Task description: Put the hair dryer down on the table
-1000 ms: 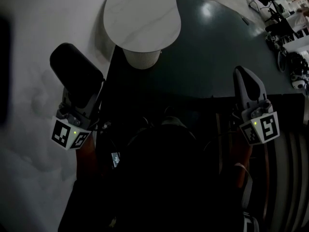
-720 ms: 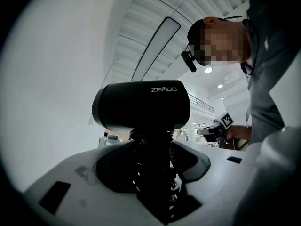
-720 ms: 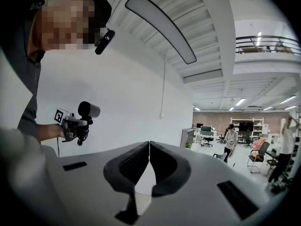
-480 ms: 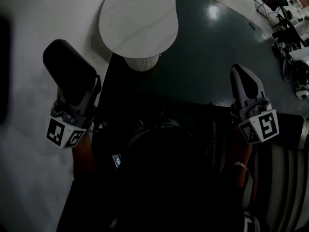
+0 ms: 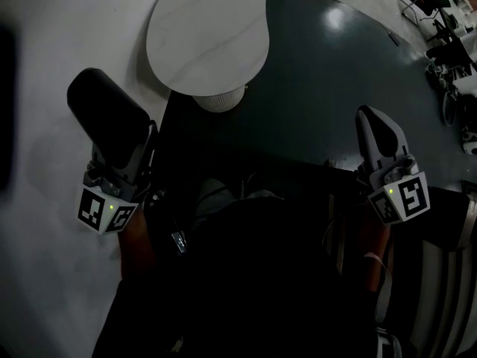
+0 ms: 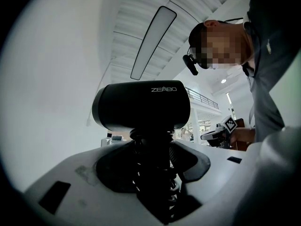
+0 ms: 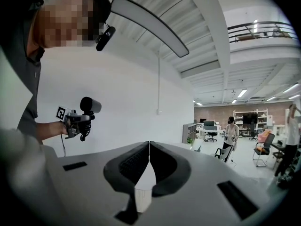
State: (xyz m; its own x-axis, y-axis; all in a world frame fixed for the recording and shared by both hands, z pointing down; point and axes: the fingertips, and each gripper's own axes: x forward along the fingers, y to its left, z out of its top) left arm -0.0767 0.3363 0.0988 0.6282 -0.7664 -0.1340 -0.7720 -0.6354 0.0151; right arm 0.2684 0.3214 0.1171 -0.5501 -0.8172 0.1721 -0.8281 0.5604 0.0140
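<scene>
Shifted since earlier: hair dryer [image 5: 104,114] and table [image 5: 209,36] drift left | my left gripper [image 5: 123,146]: clamped on its handle | my right gripper [image 5: 371,119]: jaws together, empty

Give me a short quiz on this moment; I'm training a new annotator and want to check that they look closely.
1. True or false: the black hair dryer already lies on the white table.
2. Multiple choice: the right claw is A) open and empty, B) shut and empty, C) shut on a cable.
3. Short answer: which claw grips the hair dryer, and by which part?
Key: 1 false, it is held clear of the table. 2 B. 3 the left claw, by the handle.
</scene>
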